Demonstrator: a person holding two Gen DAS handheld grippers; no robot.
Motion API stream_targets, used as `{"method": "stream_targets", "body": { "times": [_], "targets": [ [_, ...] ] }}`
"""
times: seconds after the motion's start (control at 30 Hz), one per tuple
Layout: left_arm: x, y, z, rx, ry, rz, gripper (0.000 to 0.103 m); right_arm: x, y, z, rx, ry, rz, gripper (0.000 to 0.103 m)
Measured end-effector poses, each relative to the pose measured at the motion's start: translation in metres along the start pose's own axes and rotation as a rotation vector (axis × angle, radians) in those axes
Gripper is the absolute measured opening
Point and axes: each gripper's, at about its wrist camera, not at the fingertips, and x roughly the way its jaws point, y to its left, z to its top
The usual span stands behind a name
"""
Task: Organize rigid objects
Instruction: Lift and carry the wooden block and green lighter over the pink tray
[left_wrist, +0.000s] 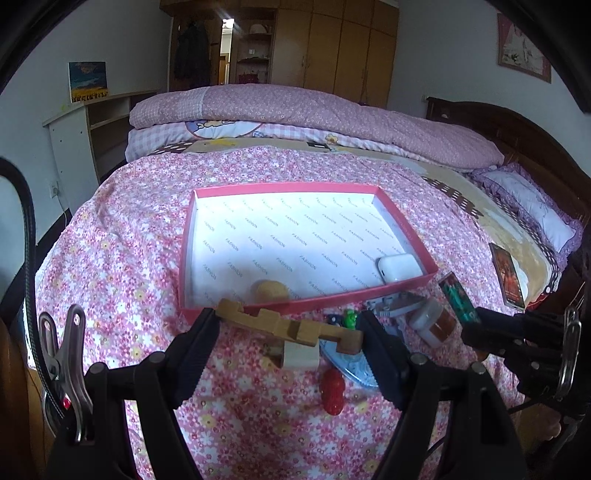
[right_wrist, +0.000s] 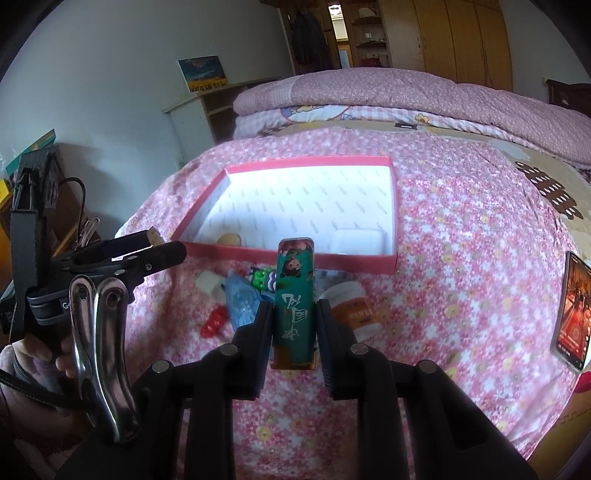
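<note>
Hidden or unclear: the green box's (right_wrist: 294, 306) lower end sits behind the right gripper's (right_wrist: 294, 325) fingers, and the small green and blue toys (left_wrist: 343, 319) beside the tray are too small to identify. The round tan item (left_wrist: 269, 290) inside the pink tray (left_wrist: 314, 304) is partly cut off by the tray's near wall in both views.

Held things: the left gripper (left_wrist: 290, 332) has its fingers spread wide yet pressed on the two ends of a notched wooden piece (left_wrist: 288, 325), held crosswise above the bedspread (left_wrist: 129, 266) just in front of the tray. The right gripper's fingers are clamped on the tall, narrow green box – printed with a cartoon figure and white script – held upright (also near the tray's front wall).

Loose things: a white case (left_wrist: 399, 267) lies in the tray's near right corner; a red toy (left_wrist: 332, 393), a blue transparent piece (left_wrist: 351, 363), a white block (left_wrist: 301, 356) and an orange-labelled jar (right_wrist: 354, 310) lie on the bedspread.

View differences: only the right wrist view shows the phone's (right_wrist: 572, 310) lit screen clearly – and a hand (right_wrist: 44, 354) gripping the left tool's handle.
</note>
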Motion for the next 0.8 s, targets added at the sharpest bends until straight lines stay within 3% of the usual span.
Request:
{"method": "stream_targets", "body": {
  "times": [0.8],
  "targets": [
    [0.053, 0.000, 0.057, -0.015, 0.010, 0.025, 0.080, 0.032, -0.017, 0.055, 0.027, 0.002, 0.016, 0.024]
  ]
}}
